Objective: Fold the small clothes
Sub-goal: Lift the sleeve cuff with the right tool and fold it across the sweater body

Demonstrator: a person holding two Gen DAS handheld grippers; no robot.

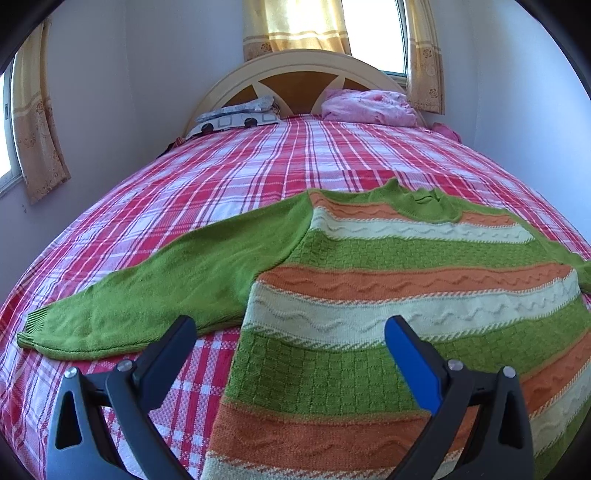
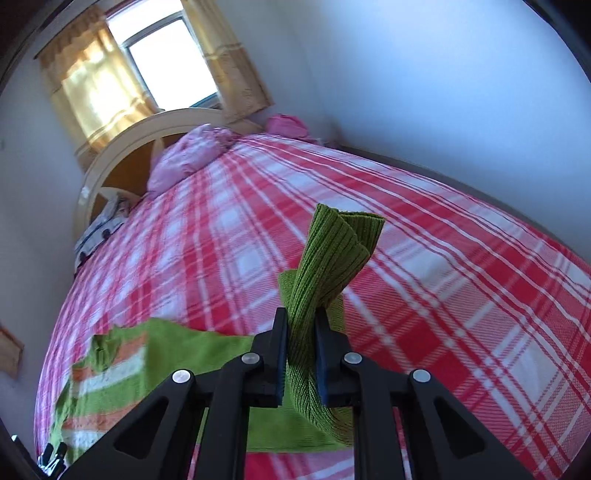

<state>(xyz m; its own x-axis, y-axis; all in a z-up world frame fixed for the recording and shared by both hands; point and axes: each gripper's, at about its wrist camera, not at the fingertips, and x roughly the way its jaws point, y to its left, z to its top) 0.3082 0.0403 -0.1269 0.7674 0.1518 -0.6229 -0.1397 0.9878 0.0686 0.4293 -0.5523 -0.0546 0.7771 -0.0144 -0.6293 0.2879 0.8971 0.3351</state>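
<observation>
On the bed [image 1: 258, 177], in the left view, a sweater [image 1: 388, 280] lies flat with its front up. It has green, orange and cream stripes. Its neck [image 1: 421, 199] points toward the headboard [image 1: 295, 79]. One green sleeve [image 1: 147, 295] is stretched out to the left, and its cuff [image 1: 31, 325] lies near the bed's edge. The bed has a red and white checked sheet [image 1: 221, 166]. The left claw [image 1: 291, 332] hangs just over the lower part of the sweater. Its two fingers are wide apart and nothing is between them. One finger is over the sheet and the one with the blue pad [image 1: 410, 362] is over the sweater. By the headboard lie a grey pillow [image 1: 236, 116] and a pink blanket [image 1: 369, 107]. Yellow curtains [image 1: 295, 26] hang at the window behind.

Over the bed [image 2: 443, 258], in the right view, the right claw [image 2: 301, 325] is clamped on the sweater's other cuff [image 2: 332, 258]. The ribbed green cuff is pinched between the two pads and sticks up past the fingertips, folded over at the top. The green sleeve [image 2: 221, 343] runs from the claw to the left and down to the sweater [image 2: 110, 369], which lies on the sheet [image 2: 480, 314]. This view is tilted and a bit blurry. The pink blanket [image 2: 184, 158] and the headboard [image 2: 147, 129] show far off, with a window [image 2: 166, 62] and curtains [image 2: 92, 92] above them.
</observation>
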